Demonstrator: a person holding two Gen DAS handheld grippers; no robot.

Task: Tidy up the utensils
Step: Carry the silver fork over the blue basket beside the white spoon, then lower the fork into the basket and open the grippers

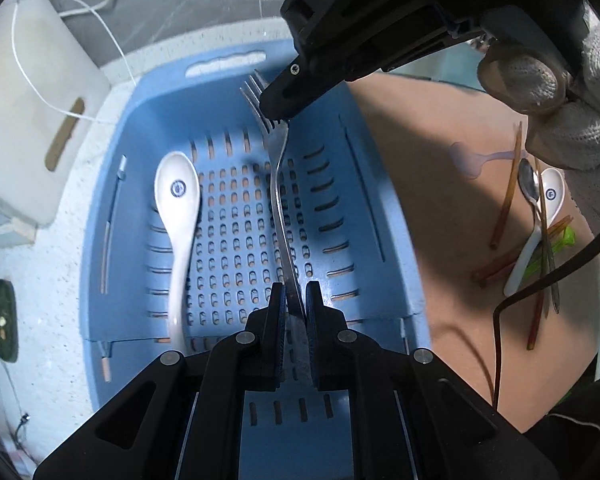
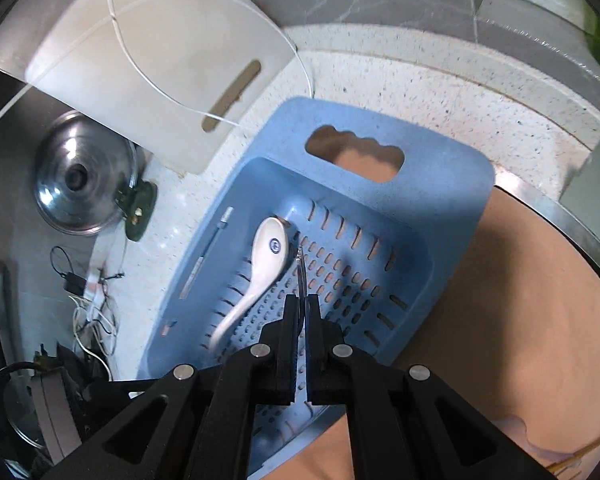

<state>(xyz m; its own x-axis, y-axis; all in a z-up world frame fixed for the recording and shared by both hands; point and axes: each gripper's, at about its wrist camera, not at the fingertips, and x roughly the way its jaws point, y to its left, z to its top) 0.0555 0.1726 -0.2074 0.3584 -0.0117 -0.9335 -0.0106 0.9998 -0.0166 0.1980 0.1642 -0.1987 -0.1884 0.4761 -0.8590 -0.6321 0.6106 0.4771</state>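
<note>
- A metal fork (image 1: pixel 278 184) is hanging over the inside of the blue basket (image 1: pixel 380 208), its handle pinched between the closed pads of the left gripper (image 1: pixel 296 304) and its tines pointing away toward the basket's far wall.
- The right gripper (image 1: pixel 276 110) is reaching in from the upper right of the left wrist view, its black tip sitting at the fork's tines; whether it is touching them is not clear there.
- In the right wrist view the right gripper (image 2: pixel 302 312) is showing its jaws closed on something thin and silvery, seen edge-on, over the same basket (image 2: pixel 440 208); what it is cannot be told for sure.
- A white ceramic spoon (image 1: pixel 178 216) with a blue mark in its bowl is lying on the basket's slotted floor, left of the fork and apart from it.
- The basket is resting partly on a speckled counter (image 2: pixel 420 80) and partly on a tan board (image 1: pixel 440 240).
- More utensils are lying in a loose heap on the board, right of the basket: amber chopsticks (image 1: pixel 506 196), a metal spoon (image 1: pixel 530 186), a second white spoon (image 1: pixel 540 220) and a green piece (image 1: pixel 556 246).
- A gloved hand (image 1: pixel 572 120) is holding the right gripper above that heap.
- A white cutting board (image 2: pixel 152 68), a steel lid (image 2: pixel 80 180) and tangled cables (image 2: pixel 88 300) are lying off to the basket's left.
</note>
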